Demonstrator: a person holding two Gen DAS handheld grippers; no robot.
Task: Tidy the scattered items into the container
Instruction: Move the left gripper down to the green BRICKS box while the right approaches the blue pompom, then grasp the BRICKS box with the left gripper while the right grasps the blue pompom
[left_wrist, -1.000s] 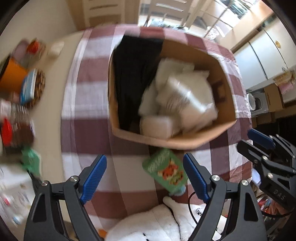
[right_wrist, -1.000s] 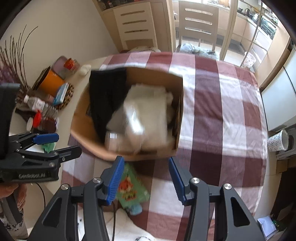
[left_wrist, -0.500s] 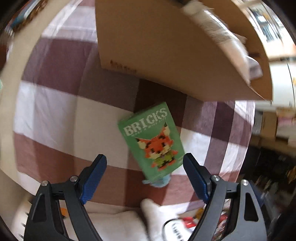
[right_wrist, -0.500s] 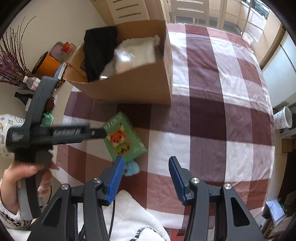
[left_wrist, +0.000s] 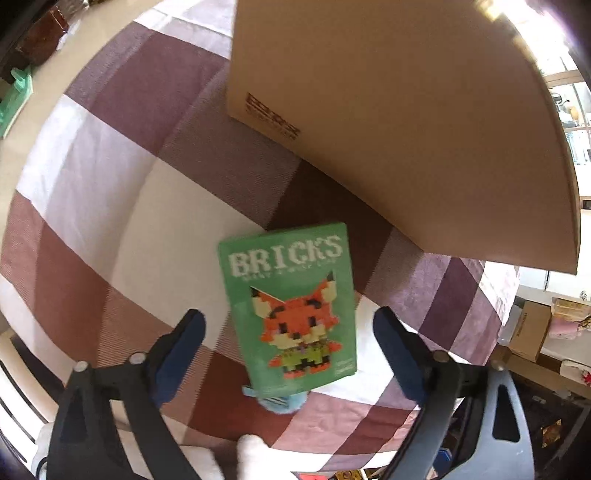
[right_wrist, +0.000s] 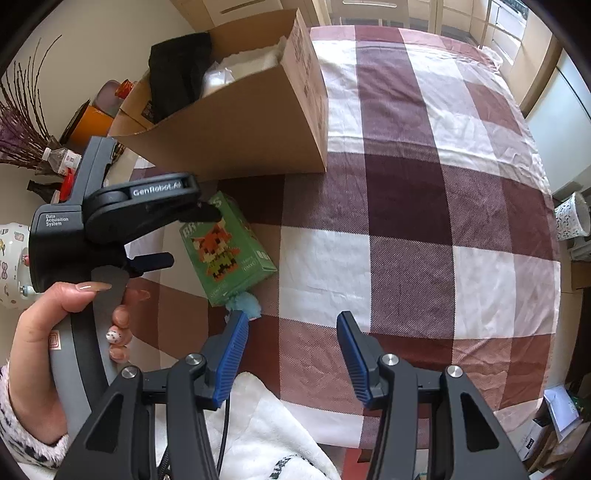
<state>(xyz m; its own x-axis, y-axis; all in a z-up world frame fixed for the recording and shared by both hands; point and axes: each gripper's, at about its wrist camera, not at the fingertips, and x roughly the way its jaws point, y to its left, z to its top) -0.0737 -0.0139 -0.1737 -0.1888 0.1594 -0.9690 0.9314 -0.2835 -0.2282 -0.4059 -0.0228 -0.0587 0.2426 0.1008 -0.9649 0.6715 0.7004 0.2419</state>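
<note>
A green BRICKS box (left_wrist: 291, 306) with a pixel fox lies flat on the checked tablecloth, just in front of the cardboard container (left_wrist: 399, 122). My left gripper (left_wrist: 288, 332) is open, its jaws on either side of the box's near half, not touching it. A small blue fluffy thing (left_wrist: 280, 400) peeks from under the box's near end. In the right wrist view the box (right_wrist: 225, 247) lies left of centre, with the left gripper over it (right_wrist: 173, 236). My right gripper (right_wrist: 291, 332) is open and empty above the cloth. The container (right_wrist: 236, 122) holds black and white items.
The table (right_wrist: 424, 184) has a maroon and white checked cloth. Bottles, an orange tin and dried twigs (right_wrist: 22, 125) stand beyond the cloth at the left. A patterned mug (right_wrist: 572, 218) stands off the table's right edge. White fleece (right_wrist: 258, 424) lies at the near edge.
My left gripper has dropped low and moved in over the green box, which now lies between its open jaws. My right gripper has drawn back toward the near edge.
</note>
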